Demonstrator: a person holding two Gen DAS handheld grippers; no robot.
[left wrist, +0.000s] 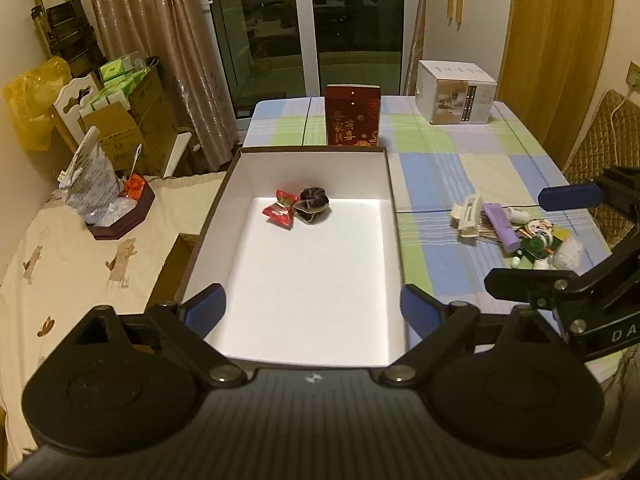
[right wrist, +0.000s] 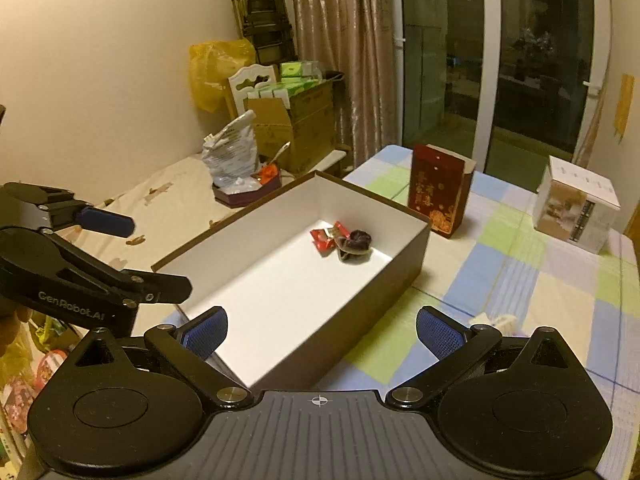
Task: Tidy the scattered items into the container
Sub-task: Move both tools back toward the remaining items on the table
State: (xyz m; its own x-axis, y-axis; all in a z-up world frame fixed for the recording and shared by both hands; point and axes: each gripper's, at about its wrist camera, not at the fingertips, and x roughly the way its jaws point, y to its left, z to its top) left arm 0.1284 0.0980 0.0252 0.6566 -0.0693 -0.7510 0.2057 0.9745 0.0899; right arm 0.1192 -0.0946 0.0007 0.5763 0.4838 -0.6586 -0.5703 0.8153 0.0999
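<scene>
The left tool is held released, its blue-padded fingers spread wide and nothing between them, above the near end of the open box. The right tool is likewise held released and empty, its fingers parted over the near long wall of the same box, where that wall meets the checked cloth of the surface. In the left wrist view the right tool is seen from the side at the right edge, poised above a heap of scattered items.

The box, brown outside and white inside, is set on the surface. Inside it, toward the far end, a red candy wrapper and a dark scrunchie are laid side by side, touching or nearly so. The rest of the box floor is bare.

The heap is found on the surface to the right of the box, well apart from it; a white clip, a purple tube and a green-and-white piece can be made out, the smaller bits being too blurred to tell.

Just behind the box a dark red carton with gold lettering is stood upright, and a white carton is placed near the far right corner of the surface.
</scene>
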